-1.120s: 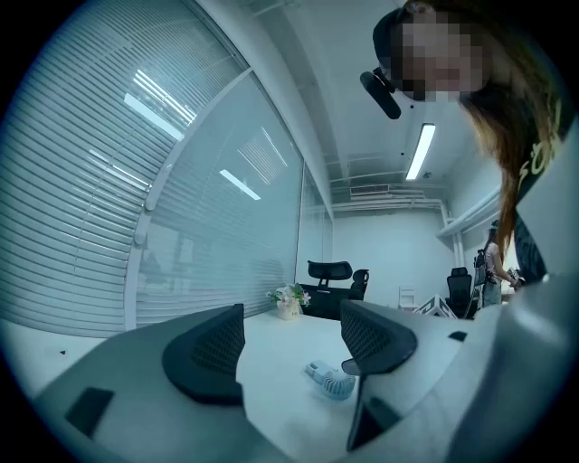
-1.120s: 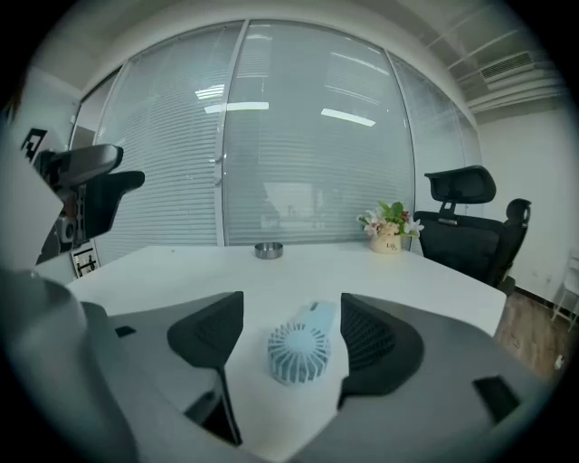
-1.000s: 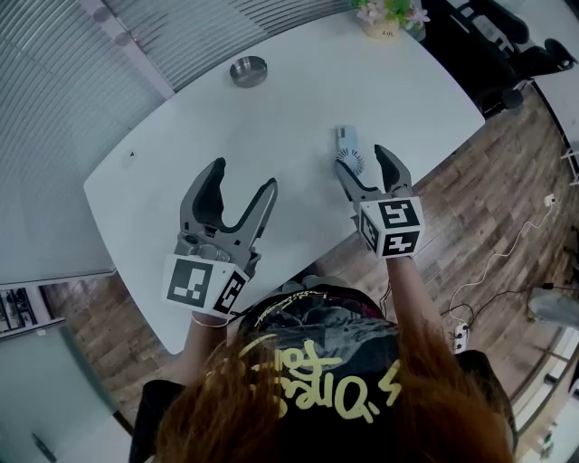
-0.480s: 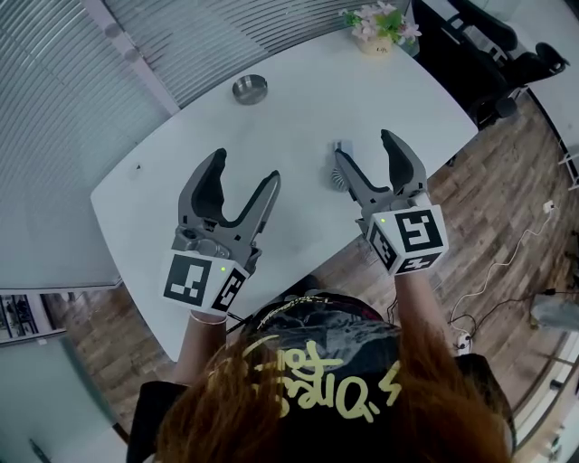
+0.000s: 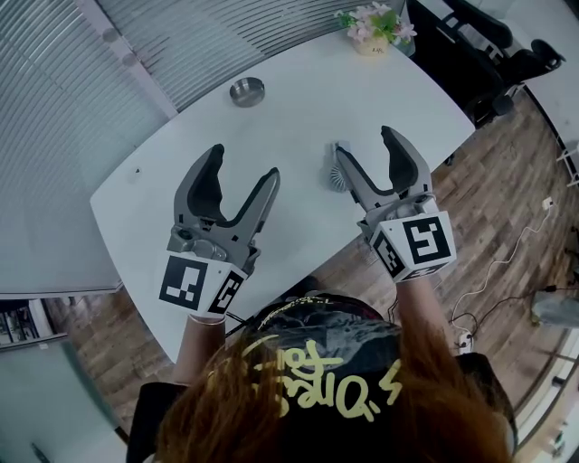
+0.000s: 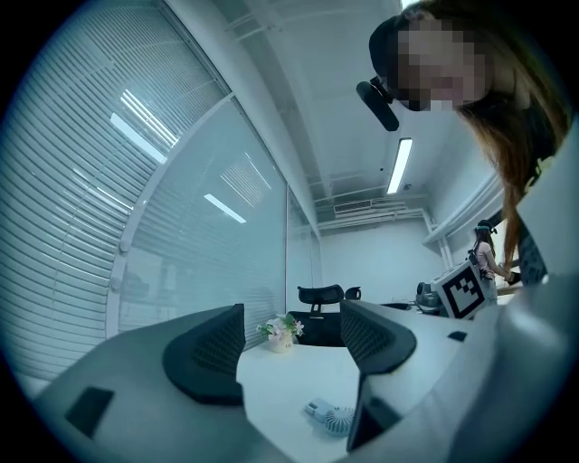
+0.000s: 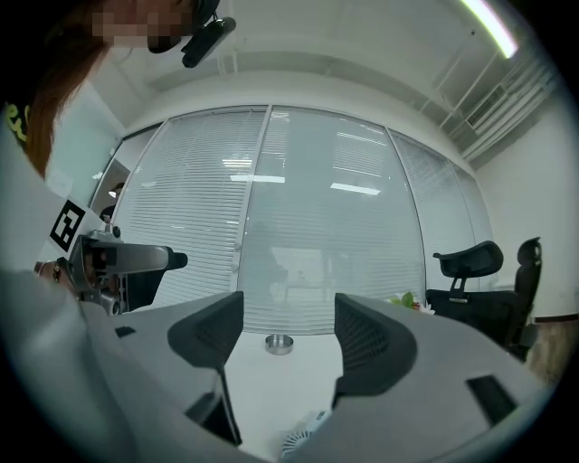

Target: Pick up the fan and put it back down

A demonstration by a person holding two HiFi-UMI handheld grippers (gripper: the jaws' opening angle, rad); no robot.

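Fan [image 5: 333, 175] on table [image 5: 271, 118] (lying flat)

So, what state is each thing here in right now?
Fan: lying flat on the table, not held.
Left gripper: open, empty.
Right gripper: open, empty.
Dish: upright on the table.
Flowers: upright in a pot, at the table's far corner.

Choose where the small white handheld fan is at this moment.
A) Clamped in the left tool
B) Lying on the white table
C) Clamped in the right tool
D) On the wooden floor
B: the small white handheld fan lies on the white table, under the right tool, whose jaws stand apart with nothing between them.
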